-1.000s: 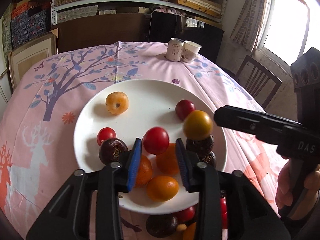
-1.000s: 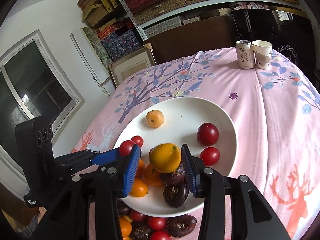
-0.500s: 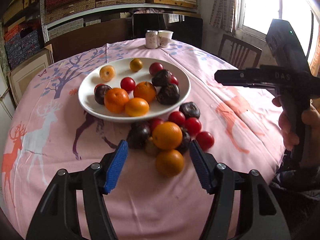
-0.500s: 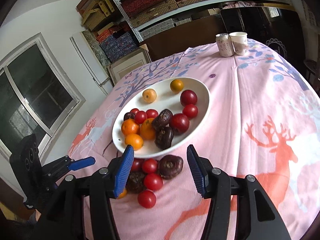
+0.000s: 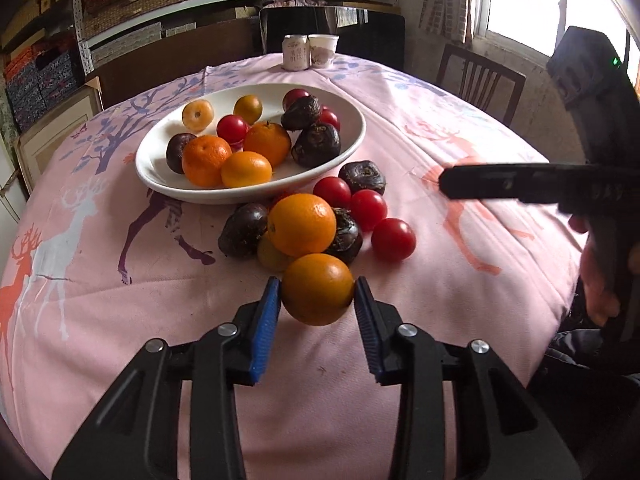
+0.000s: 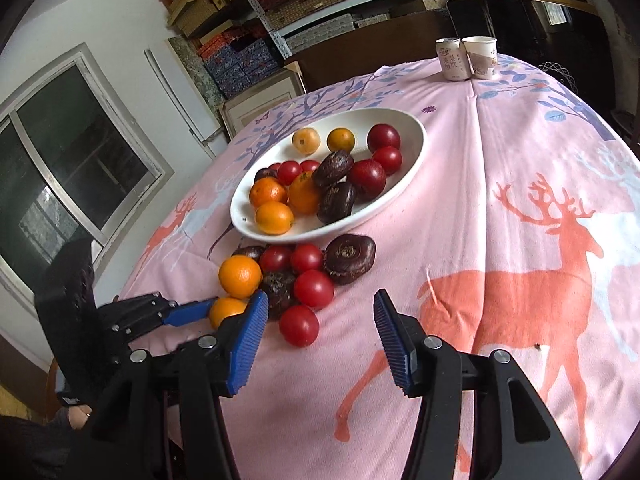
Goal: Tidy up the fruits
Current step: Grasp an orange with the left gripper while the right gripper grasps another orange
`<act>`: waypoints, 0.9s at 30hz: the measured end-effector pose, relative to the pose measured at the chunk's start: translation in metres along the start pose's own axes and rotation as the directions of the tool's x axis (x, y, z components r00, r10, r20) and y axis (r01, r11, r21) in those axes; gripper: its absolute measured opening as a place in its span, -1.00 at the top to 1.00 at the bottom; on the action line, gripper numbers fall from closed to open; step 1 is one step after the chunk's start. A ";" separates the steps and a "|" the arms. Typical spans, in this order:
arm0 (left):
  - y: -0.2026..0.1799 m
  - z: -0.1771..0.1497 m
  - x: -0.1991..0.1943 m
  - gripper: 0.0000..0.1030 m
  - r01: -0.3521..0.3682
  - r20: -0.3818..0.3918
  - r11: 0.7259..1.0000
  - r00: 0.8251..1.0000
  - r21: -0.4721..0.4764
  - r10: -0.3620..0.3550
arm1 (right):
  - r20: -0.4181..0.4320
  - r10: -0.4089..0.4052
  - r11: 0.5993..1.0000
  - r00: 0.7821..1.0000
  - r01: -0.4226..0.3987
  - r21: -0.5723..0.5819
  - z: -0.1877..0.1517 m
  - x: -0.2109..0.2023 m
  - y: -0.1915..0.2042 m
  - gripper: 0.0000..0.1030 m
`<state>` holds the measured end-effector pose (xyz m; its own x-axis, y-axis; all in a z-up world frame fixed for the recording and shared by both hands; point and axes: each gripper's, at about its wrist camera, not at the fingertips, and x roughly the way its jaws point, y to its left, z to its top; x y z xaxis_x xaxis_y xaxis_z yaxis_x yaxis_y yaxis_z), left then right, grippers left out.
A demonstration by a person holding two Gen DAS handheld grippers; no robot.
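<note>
round tabletop (image 5: 460, 128) draped in pink cloth printed with deer and trees. toward its middle, white plate (image 5: 352, 142) loaded with oranges, red tomatoes and dark chestnut-like fruits, plus two small yellow fruits at the far side. just beside the plate's near rim, loose pile (image 6: 296, 276) of the same kinds lying on the cloth: one big orange (image 5: 302, 224) on top, dark fruits around it, four red tomatoes toward the right. at the far edge, can (image 5: 295, 52) and paper cup (image 5: 323, 51) touching side by side.

left gripper (image 5: 317, 306) clenched on orange fruit (image 5: 318, 300), blue pads pressed against both its sides, at the near end of the pile; whether lifted or resting on the cloth could not be told. same grasp seen from the right wrist view, orange fruit (image 6: 226, 310) partly hidden behind a blue pad.

right gripper (image 6: 320, 342) spread wide and holding nothing, hovering over bare cloth just short of the nearest red tomato (image 6: 299, 325). seen from the left wrist camera, right gripper (image 5: 452, 180) held side-on above the tabletop's right part.
</note>
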<state>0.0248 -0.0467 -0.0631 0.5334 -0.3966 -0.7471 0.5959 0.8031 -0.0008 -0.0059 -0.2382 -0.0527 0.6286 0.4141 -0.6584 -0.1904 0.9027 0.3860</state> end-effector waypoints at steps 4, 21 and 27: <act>0.003 0.001 -0.037 0.28 0.018 0.082 1.000 0.996 0.000 -0.018 | -0.047 -0.018 0.997 0.999 0.015 -0.082 -0.012 0.015 0.020 -0.08; 0.011 -0.001 -0.042 0.28 0.016 0.083 0.999 0.996 -0.039 -0.013 | -0.041 -0.032 0.995 0.999 0.028 -0.100 -0.011 0.026 0.026 0.45; 0.013 0.003 -0.040 0.28 0.010 0.095 0.999 0.995 -0.045 -0.006 | 0.015 0.017 0.998 1.000 -0.016 -0.066 0.004 0.003 0.020 0.45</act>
<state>0.0135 -0.0217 -0.0309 0.5844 -0.4418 -0.6806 0.5738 0.8181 -0.0383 -0.0043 -0.2197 -0.0444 0.6367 0.4275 -0.6417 -0.2496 0.9017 0.3530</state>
